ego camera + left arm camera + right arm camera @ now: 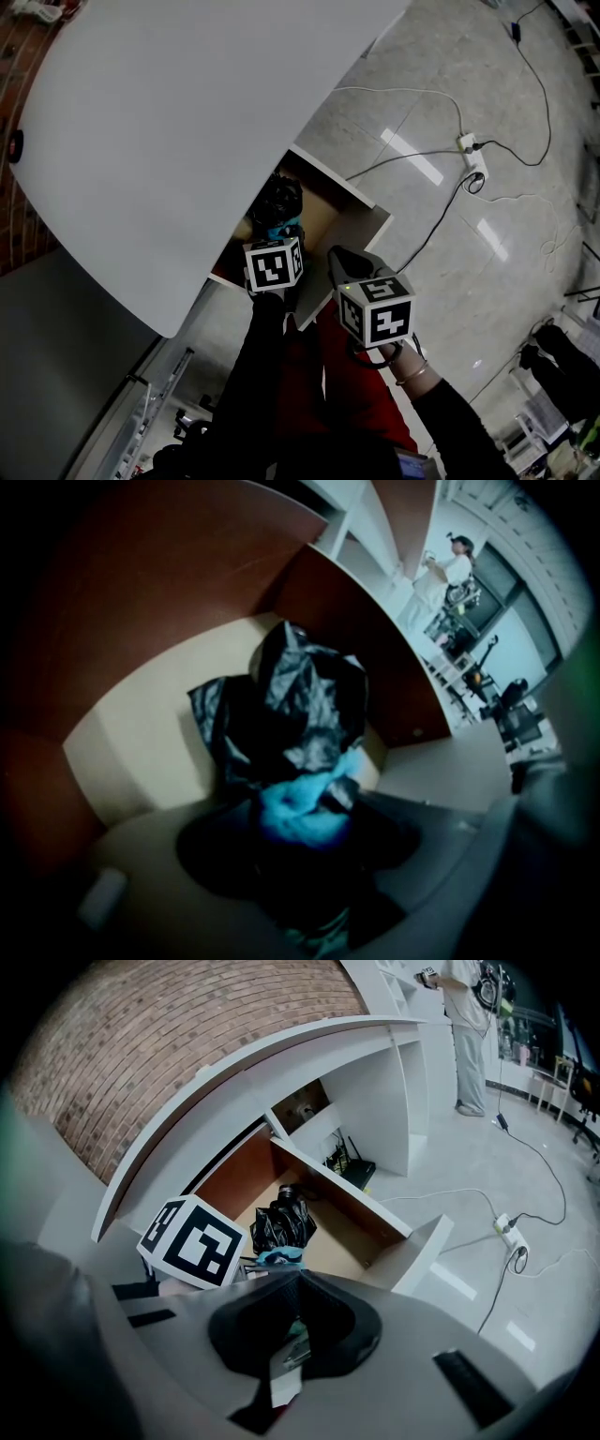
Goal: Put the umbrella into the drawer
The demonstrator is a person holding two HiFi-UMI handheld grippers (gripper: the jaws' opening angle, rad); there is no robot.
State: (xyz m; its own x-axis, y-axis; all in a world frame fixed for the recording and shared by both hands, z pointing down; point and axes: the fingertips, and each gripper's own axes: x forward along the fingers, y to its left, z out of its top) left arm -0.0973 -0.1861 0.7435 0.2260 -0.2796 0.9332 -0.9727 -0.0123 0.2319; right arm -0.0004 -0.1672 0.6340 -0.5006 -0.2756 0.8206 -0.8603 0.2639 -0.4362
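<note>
While the black umbrella (300, 705) lies on the pale floor of the open drawer (141, 742) under the white desk (169, 112), the left gripper (279, 239) points steeply down over its near end. Its jaws stand wide; the umbrella's blue end (305, 808) sits between them, and I judge that they do not press on it. The right gripper (344, 264) hangs just beside the drawer's front, jaws together, holding nothing.

2 things could go wrong from here. If the left gripper lifts carelessly, the blue end could catch on a jaw and drag the umbrella back out. The crumpled fabric also bulges upward, so it could jam against the desk's underside when the drawer is pushed in. The 2 grippers are near each other; a hasty push could knock them together.
</note>
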